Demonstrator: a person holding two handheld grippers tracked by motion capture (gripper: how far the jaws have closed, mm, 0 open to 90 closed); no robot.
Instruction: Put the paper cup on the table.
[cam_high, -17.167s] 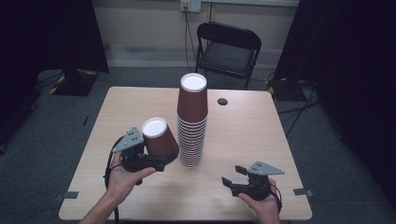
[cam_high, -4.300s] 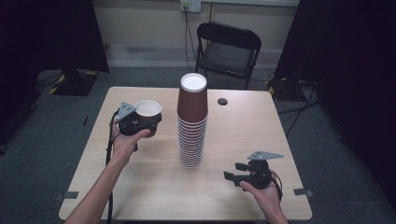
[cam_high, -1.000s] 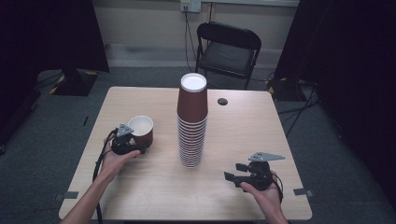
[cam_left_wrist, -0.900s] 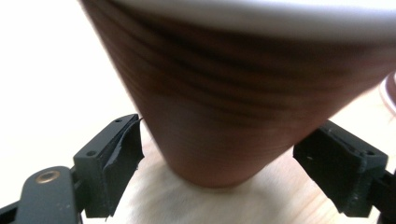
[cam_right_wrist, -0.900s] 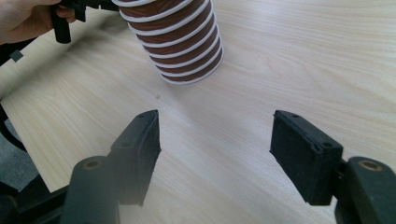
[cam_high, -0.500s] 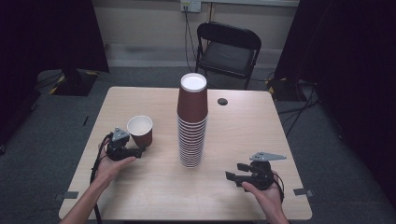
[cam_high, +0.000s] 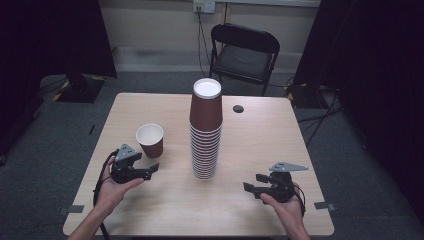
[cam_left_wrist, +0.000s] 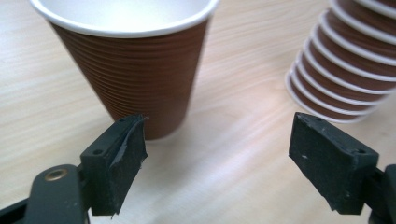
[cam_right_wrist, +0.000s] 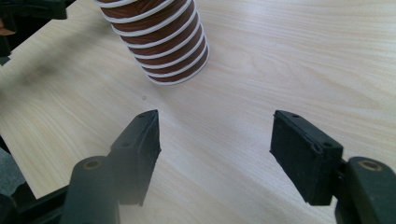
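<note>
- The left gripper (cam_left_wrist: 217, 170) has just been closing its jaws, which stand apart with nothing between.
- A brown paper cup (cam_left_wrist: 133, 70) stands upright on the tabletop (cam_left_wrist: 233, 140), just beyond the left jaw.
- A cup stack (cam_left_wrist: 345, 70) stands far right.

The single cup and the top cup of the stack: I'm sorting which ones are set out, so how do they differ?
The single cup stands alone, mouth up, straight on the table; the top cup of the stack is nested on other cups, high above the tabletop. The single cup's whole ribbed wall shows; the cups under the top one show just their rims. Both are brown, with white rims and white insides, and no gripper touches them.
</note>
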